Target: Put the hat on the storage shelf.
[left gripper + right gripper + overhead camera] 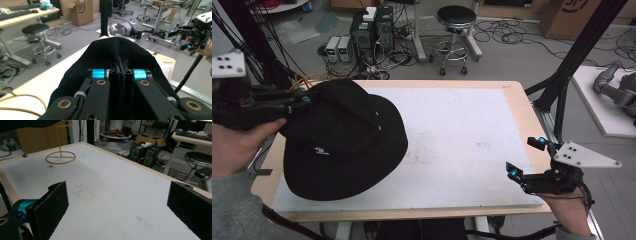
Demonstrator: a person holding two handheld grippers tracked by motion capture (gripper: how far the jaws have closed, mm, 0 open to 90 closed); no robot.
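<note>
Holding my right gripper spread and empty at the table's near right corner.
My left gripper pinches the black fabric bucket hat by its brim over the far left corner, above a thin yellow wire stand; a thin pinch could slip, or the hat could topple the stand.

A black brimmed hat is held tilted above the table's left side. Its brim is pinched at the upper left edge.
</note>
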